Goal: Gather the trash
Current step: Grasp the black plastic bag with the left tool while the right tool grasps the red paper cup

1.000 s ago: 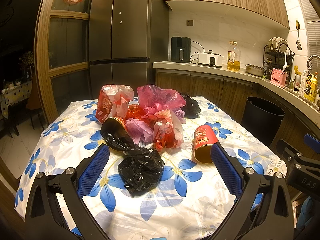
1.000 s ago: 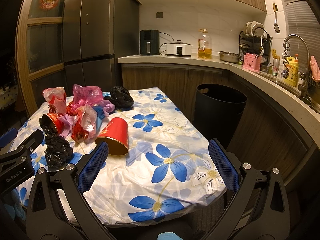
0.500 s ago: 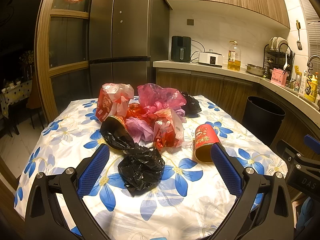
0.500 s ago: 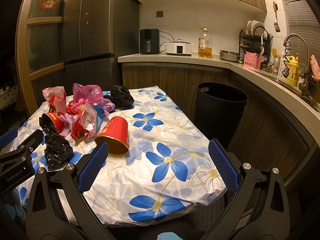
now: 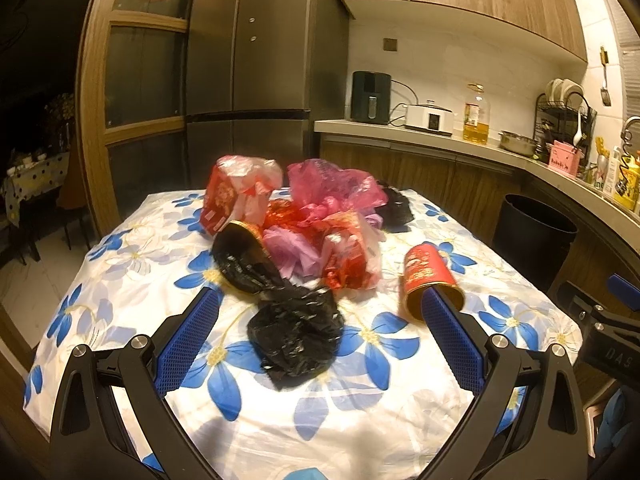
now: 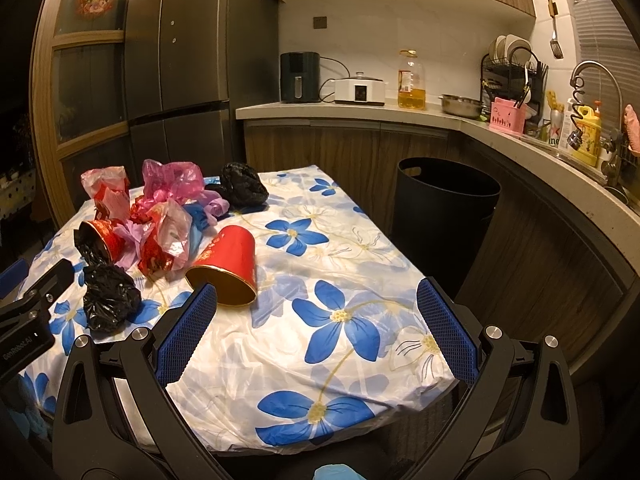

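Observation:
A heap of trash lies on the flower-print table: red and pink plastic bags, a crumpled black bag nearest me, a second black bag at the back, and a red paper cup on its side. My left gripper is open, and the near black bag sits between and just beyond its fingers. My right gripper is open over the table's near right part, with the tipped red cup just past its left finger. A black trash bin stands on the floor to the right of the table.
A wooden counter with an air fryer, cooker, oil bottle, dish rack and sink runs behind and to the right. A dark refrigerator stands behind the table. A narrow gap separates the table from the bin.
Both grippers have eased slightly forward toward the table. The trash has not moved and both grippers stay open.

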Demonstrator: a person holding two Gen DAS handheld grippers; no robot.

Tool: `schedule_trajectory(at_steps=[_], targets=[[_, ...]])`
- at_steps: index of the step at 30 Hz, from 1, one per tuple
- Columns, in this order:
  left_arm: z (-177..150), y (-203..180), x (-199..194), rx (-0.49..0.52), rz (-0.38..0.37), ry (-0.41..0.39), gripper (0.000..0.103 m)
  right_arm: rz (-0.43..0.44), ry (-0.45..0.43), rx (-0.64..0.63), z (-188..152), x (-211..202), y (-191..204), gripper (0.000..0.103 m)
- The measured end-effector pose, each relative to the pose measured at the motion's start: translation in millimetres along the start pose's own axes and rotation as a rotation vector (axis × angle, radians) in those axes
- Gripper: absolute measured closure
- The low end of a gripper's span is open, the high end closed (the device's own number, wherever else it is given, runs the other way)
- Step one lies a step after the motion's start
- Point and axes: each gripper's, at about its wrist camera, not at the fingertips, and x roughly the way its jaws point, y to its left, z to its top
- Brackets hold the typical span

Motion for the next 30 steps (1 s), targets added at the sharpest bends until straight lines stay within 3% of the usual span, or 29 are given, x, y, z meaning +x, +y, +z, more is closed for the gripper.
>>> schedule_trajectory(at_steps=[7,15,18,21,27,29,30], targets=[[-11,15,13,-0.029,-0.002,0.007,0.006,0.045,-0.009,-0.025,-12,25,6,0.005],[-19,19,39,-0.051,0.005,0.019,0.013,0.093,-0.019,-0.071,-26,54,22,0.023],[-19,16,51,-0.040,0.008,0.023,0.023,0.113,-0.018,-0.092,-29,65,30,0.032],[-20,14,62,-0.036,0.011,0.041,0.024,0.135,-0.011,-0.100,-30,76,35,0.036],[-25,17,86,-0.045,0.019,0.113,0.049,0.171,0.004,-0.099,-29,87,41,0.040],[-27,18,90,-0.049,0.014,0.127,0.065,0.179,-0.004,-0.103,-28,89,42,0.040],[-27,19,91,-0.049,0.005,0.132,0.068,0.184,-0.008,-0.103,-28,89,42,0.040]])
